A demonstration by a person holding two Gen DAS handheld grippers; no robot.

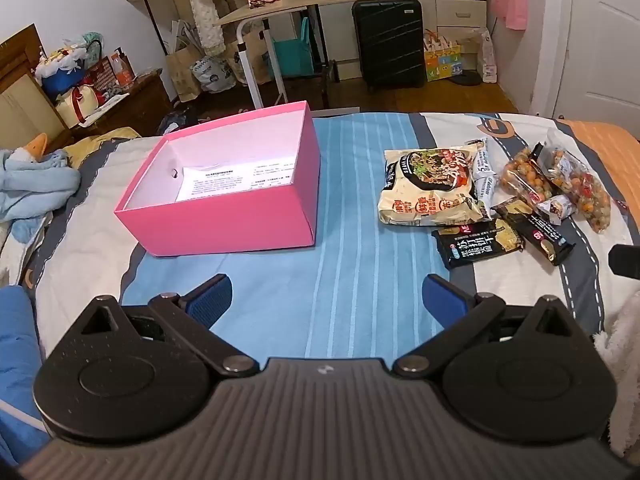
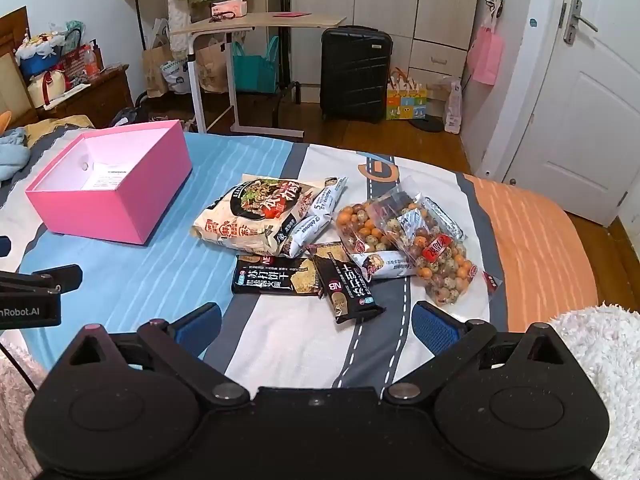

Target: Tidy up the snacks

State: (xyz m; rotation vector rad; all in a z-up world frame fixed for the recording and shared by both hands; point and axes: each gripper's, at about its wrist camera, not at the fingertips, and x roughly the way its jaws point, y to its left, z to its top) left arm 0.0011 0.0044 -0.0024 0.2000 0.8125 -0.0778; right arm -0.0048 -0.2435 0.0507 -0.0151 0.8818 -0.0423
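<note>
Both wrist views look steeply down across the bed (image 1: 340, 208) toward the black suitcase (image 1: 390, 40). The left view sits close before the pink box (image 1: 224, 216); the right view sits nearer the snack pile (image 2: 332, 240). Both share box, snacks and suitcase.

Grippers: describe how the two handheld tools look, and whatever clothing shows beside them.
Both match: the left gripper and the right gripper each have a black ribbed body, two rounded black discs, black link arms on silver pivots, and blue textured pads. White lettering ending "Robot.AI" marks the left one's side. A fluffy white sleeve flanks the right gripper; blue fabric flanks the left.
</note>
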